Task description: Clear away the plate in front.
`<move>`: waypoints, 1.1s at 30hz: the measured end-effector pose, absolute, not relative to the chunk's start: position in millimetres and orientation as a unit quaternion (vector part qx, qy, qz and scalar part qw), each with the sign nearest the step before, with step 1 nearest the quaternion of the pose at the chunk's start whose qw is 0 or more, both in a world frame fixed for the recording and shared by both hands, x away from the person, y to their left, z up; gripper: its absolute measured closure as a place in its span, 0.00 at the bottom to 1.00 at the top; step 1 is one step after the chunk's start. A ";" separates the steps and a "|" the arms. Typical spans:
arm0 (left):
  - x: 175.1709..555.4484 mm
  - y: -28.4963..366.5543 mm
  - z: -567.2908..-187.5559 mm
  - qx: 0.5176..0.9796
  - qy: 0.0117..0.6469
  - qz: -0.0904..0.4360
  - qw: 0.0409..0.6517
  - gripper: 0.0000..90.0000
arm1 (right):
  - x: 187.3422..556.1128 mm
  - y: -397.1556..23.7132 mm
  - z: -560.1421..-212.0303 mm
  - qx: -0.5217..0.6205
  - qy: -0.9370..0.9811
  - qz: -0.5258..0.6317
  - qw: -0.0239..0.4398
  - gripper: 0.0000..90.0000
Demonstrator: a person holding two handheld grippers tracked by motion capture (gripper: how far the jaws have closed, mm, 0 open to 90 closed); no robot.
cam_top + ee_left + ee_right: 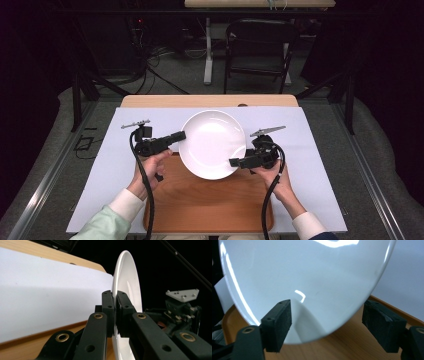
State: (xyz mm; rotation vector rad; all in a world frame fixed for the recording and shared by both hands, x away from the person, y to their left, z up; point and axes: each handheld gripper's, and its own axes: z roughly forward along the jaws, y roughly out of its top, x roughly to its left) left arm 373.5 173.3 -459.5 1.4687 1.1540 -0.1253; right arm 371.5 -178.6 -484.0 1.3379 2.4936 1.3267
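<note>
A white plate (212,144) hangs tilted over the far edge of a wooden tray (200,205). My left gripper (181,135) is shut on its left rim. In the left gripper view the plate (127,272) stands edge-on, and my left gripper (116,297) has both pads pressed against the rim. My right gripper (234,162) is at the plate's lower right edge. In the right gripper view my right gripper (327,317) is open. One finger (278,322) lies over the glossy face of the plate (307,272). The other sits past the rim, clear of it.
The tray (352,345) lies on a white sheet (120,165) that covers most of the wooden table (150,101). A dark folding chair (260,47) and floor cables stand beyond the table's far edge. A person's hands and sleeves come in from the bottom.
</note>
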 end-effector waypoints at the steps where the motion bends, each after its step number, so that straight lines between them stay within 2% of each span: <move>1: 372.3 172.5 -462.8 0.633 0.495 -0.055 0.593 0.96 | 372.0 -178.0 -485.1 0.433 0.796 0.423 0.011 0.32; 2: 371.6 172.5 -465.1 0.633 0.496 -0.059 0.591 0.96 | 372.7 -177.3 -487.0 0.434 0.794 0.425 0.006 0.36; 3: 370.6 172.2 -468.1 0.634 0.496 -0.059 0.590 0.96 | 373.0 -176.1 -488.2 0.437 0.794 0.422 0.005 0.47; 9: 367.7 176.2 -476.5 0.635 0.495 -0.062 0.590 0.96 | 373.3 -178.7 -491.6 0.447 0.788 0.422 -0.018 0.59; 14: 363.6 180.5 -482.4 0.636 0.482 -0.061 0.599 0.96 | 369.1 -181.1 -488.5 0.448 0.783 0.430 -0.027 0.66; 21: 357.7 177.8 -478.4 0.650 0.458 -0.029 0.606 0.93 | 361.6 -184.5 -480.6 0.447 0.781 0.436 -0.004 0.74; 33: 351.4 175.9 -481.3 0.675 0.445 -0.001 0.589 0.90 | 343.9 -185.2 -464.1 0.432 0.781 0.451 0.026 0.81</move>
